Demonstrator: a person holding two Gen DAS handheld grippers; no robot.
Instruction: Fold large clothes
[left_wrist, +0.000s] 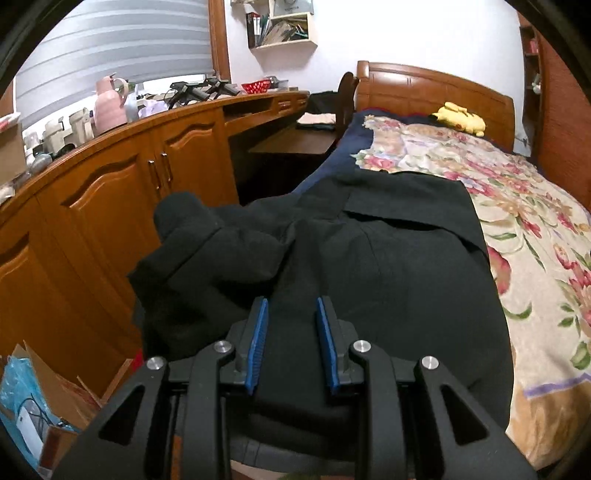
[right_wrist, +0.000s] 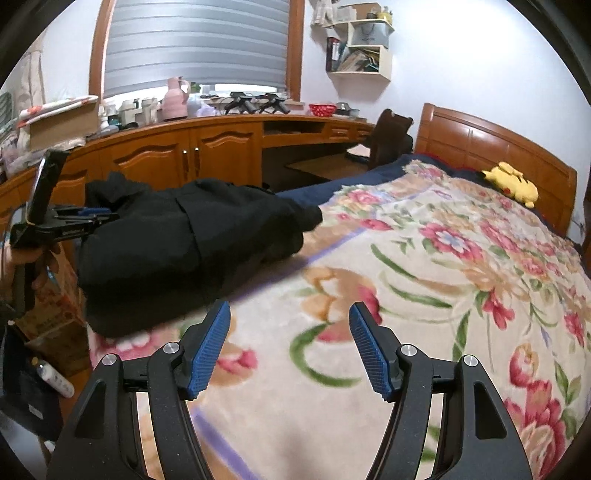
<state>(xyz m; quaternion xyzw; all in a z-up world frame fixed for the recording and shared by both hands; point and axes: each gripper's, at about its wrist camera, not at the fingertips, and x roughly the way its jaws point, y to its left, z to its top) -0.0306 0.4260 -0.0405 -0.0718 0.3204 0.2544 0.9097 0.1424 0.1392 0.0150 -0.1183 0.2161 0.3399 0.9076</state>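
A large black garment (left_wrist: 388, 266) lies on the left side of the bed, one bunched part (left_wrist: 207, 254) hanging over the bed's left edge. My left gripper (left_wrist: 291, 302) is open just above the garment's near end, blue pads apart, holding nothing. In the right wrist view the garment (right_wrist: 177, 236) lies at the left, and the left gripper (right_wrist: 92, 216) shows at its left end. My right gripper (right_wrist: 290, 314) is open and empty above the floral blanket, to the right of the garment.
The bed has a floral blanket (right_wrist: 443, 277), a wooden headboard (right_wrist: 491, 147) and a yellow plush toy (right_wrist: 513, 182). Wooden cabinets (left_wrist: 122, 199) with a cluttered top run along the left. Boxes and bags (left_wrist: 33, 402) sit on the floor at lower left.
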